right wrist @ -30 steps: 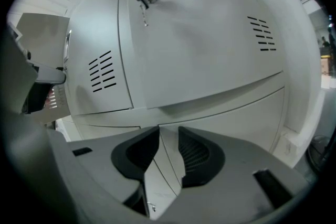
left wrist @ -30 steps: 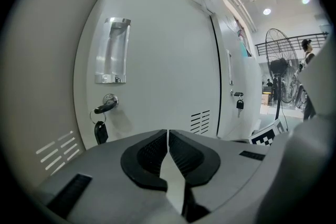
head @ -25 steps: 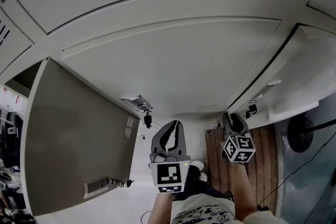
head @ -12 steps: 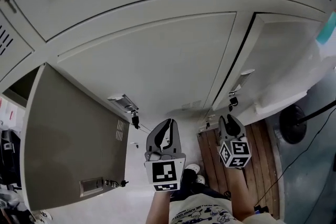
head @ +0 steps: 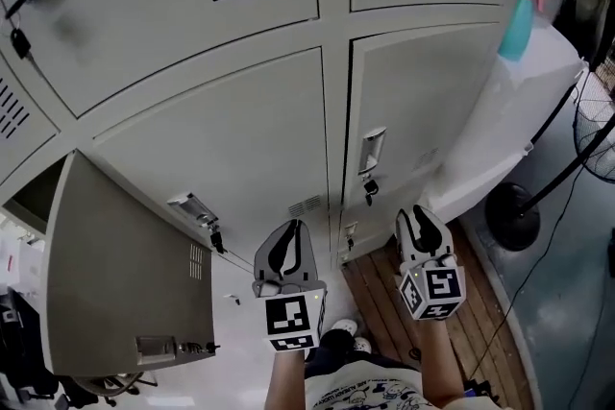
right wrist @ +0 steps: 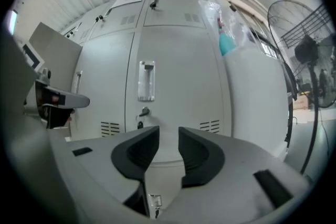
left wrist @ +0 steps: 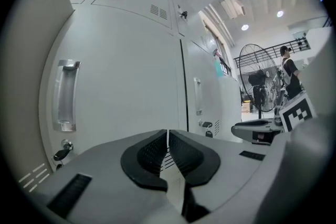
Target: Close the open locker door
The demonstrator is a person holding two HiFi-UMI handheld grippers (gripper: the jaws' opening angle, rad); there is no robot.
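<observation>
The open locker door (head: 125,274), a beige-grey panel with a key in its lock, swings out at the lower left of the head view. It also shows at the left of the right gripper view as the open locker door (right wrist: 52,50). My left gripper (head: 285,250) hangs right of that door's free edge, apart from it. Its jaws meet with nothing between them, as the left gripper (left wrist: 168,139) shows in its own view. My right gripper (head: 420,226) points at a closed locker, and the right gripper (right wrist: 168,139) stands open and empty.
Closed grey locker doors (head: 240,139) with handles and hanging keys fill the wall ahead. A teal spray bottle (head: 516,24) stands on a white covered object at right. A fan's round base (head: 514,216) rests beside wooden floor slats (head: 480,331). A person (left wrist: 289,68) stands far off.
The head view has swung up and to the right, bringing the upper lockers and the spray bottle into sight. Both grippers keep their spacing and their jaws are unchanged.
</observation>
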